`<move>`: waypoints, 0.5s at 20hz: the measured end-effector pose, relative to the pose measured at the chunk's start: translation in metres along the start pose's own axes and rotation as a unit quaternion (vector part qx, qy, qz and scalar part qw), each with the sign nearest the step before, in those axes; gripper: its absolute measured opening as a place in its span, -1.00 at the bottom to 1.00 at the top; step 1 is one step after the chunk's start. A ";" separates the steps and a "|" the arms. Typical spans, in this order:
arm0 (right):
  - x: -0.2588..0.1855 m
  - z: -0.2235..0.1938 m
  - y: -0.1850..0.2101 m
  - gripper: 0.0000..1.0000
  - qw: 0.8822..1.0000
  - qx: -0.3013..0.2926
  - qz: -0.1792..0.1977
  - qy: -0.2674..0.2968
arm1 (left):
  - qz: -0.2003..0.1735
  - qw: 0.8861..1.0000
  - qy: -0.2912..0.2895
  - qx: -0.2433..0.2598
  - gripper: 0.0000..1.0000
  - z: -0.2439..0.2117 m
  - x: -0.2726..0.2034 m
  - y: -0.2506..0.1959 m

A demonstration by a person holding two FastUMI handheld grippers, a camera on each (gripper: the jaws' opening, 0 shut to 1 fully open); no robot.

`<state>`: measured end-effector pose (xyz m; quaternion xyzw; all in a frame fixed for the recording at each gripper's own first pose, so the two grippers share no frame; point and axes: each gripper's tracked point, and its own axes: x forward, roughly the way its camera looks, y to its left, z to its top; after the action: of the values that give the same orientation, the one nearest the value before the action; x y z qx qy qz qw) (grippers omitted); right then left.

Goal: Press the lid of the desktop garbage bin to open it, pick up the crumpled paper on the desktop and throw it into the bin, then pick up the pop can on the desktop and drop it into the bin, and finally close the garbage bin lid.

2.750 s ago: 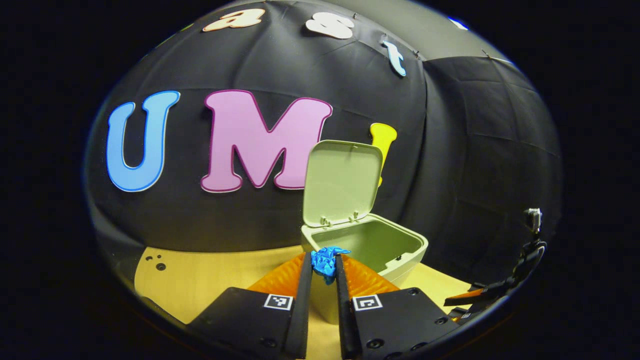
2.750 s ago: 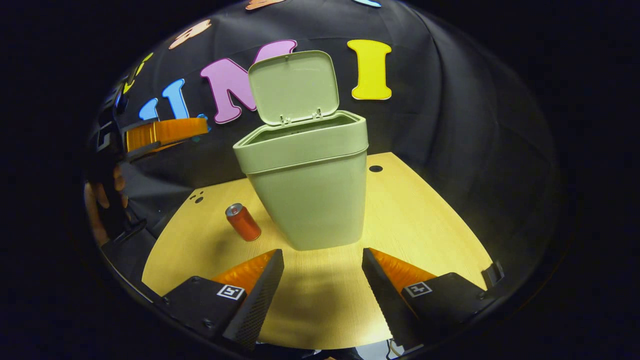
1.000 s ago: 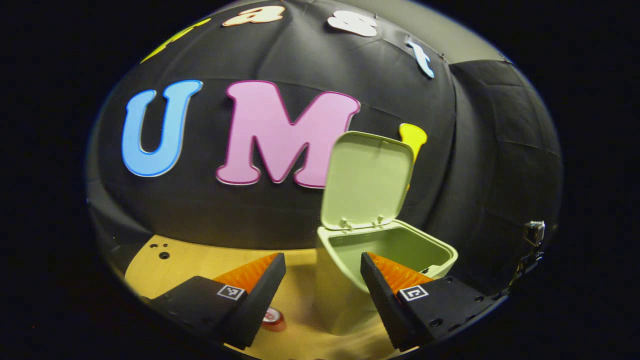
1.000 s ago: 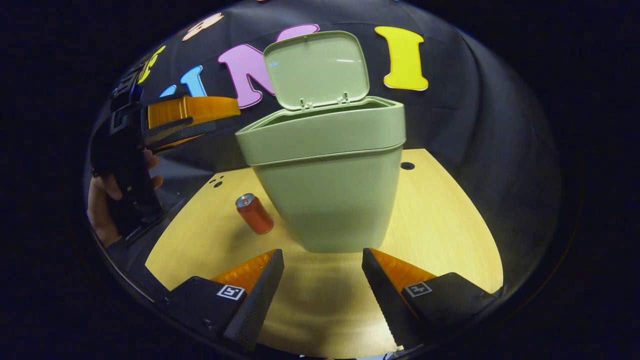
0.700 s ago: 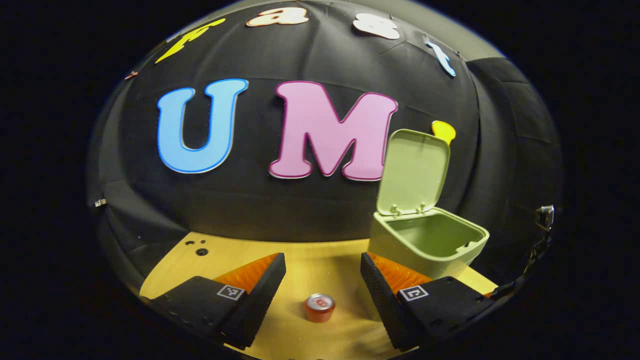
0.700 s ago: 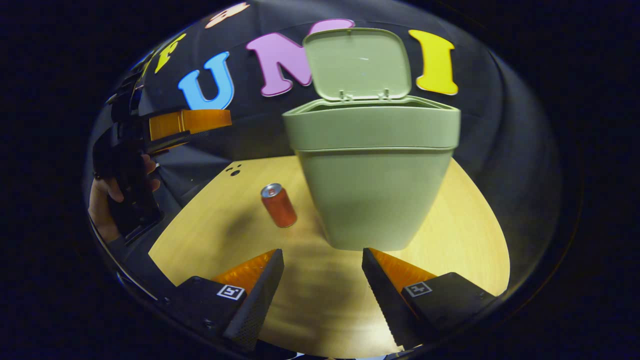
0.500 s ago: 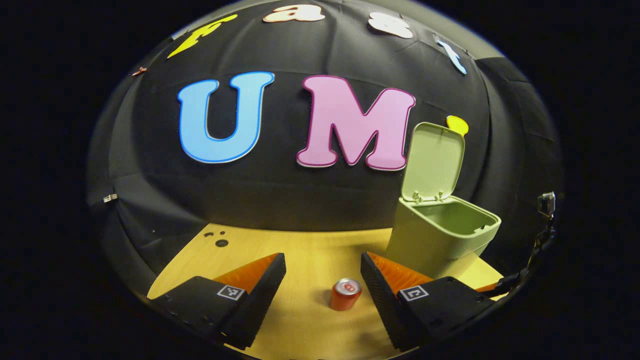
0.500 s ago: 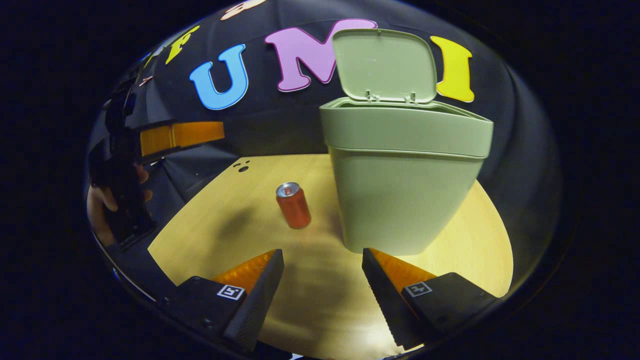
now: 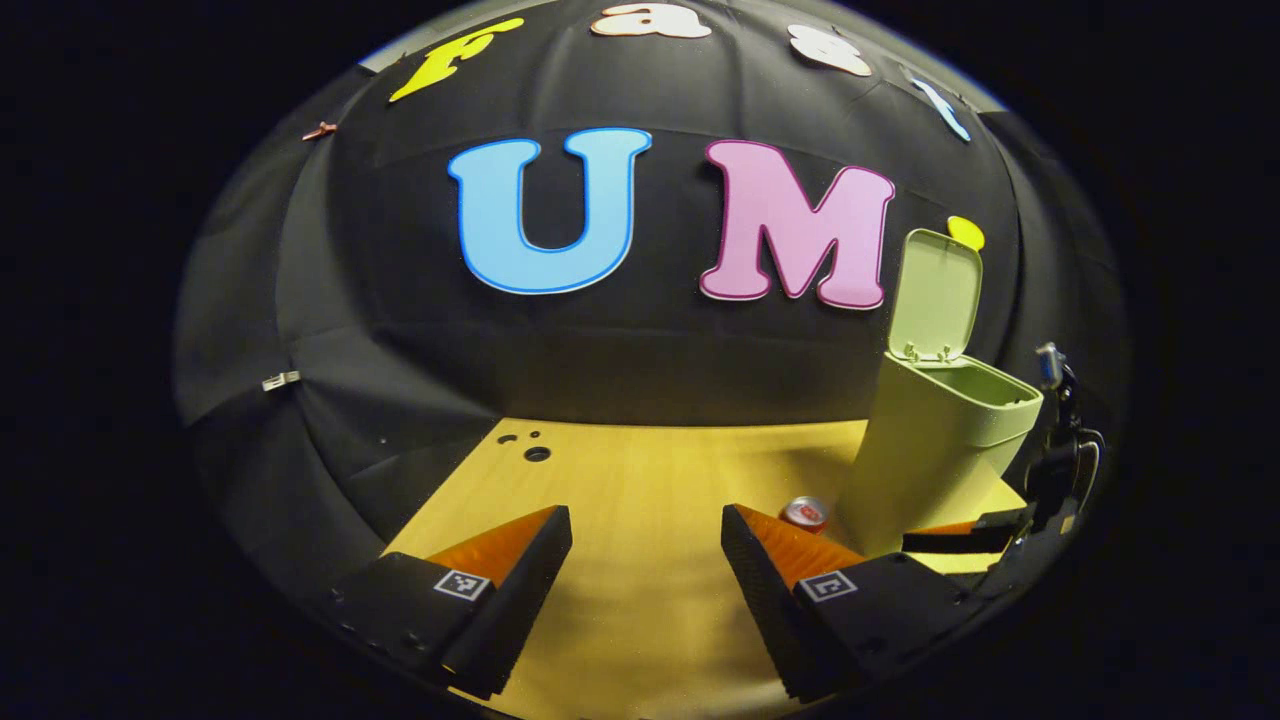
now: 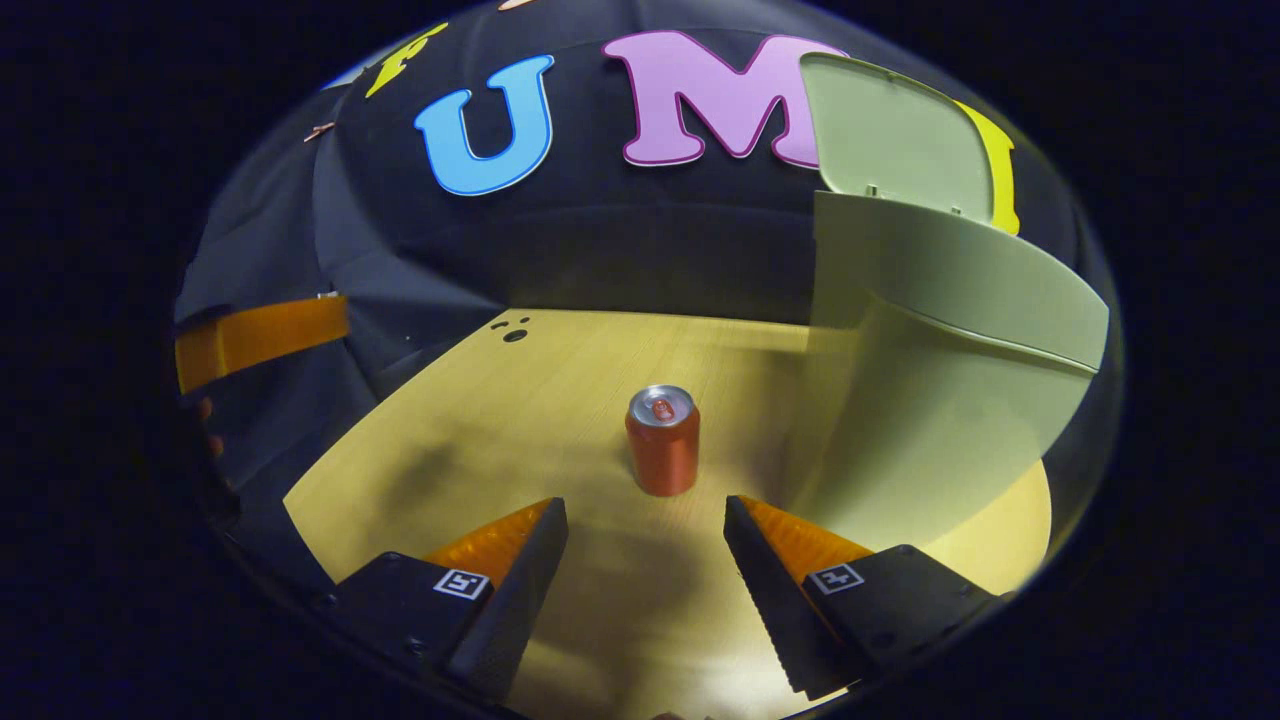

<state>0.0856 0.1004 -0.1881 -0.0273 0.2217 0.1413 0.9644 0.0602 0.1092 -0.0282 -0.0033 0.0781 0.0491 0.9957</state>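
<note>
Pop can (image 10: 662, 441) stands upright just beyond the right gripper's (image 10: 646, 520) spread fingers.

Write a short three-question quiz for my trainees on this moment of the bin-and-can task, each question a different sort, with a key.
1. True or false: the lid of the green garbage bin stands open.
2. Multiple choice: in the right gripper view, the red pop can is A) lying on its side, B) standing upright on the wooden desktop, C) held in the tongs.
3. Fill in: both the right tongs and the left tongs are ____ and hold nothing.

Key
1. True.
2. B; it stands just left of the bin, ahead of the gap between the right tongs.
3. Open.
</note>
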 end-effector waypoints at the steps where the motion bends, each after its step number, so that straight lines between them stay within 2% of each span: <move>1: 0.010 0.000 -0.001 0.99 1.000 0.000 -0.004 0.001 | 0.008 1.000 0.007 -0.003 0.93 -0.006 -0.003 0.010; 6: 0.058 -0.003 -0.011 0.99 0.999 0.027 -0.032 0.018 | 0.044 0.998 0.034 -0.026 0.93 -0.033 -0.012 0.043; 10: 0.085 -0.002 -0.009 0.99 0.999 0.015 -0.036 0.023 | 0.059 0.996 0.050 -0.035 0.93 -0.050 -0.016 0.057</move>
<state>0.1603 0.1131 -0.2272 -0.0236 0.2447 0.1028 0.9638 0.0308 0.1639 -0.0745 -0.0357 0.1265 0.1098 0.9852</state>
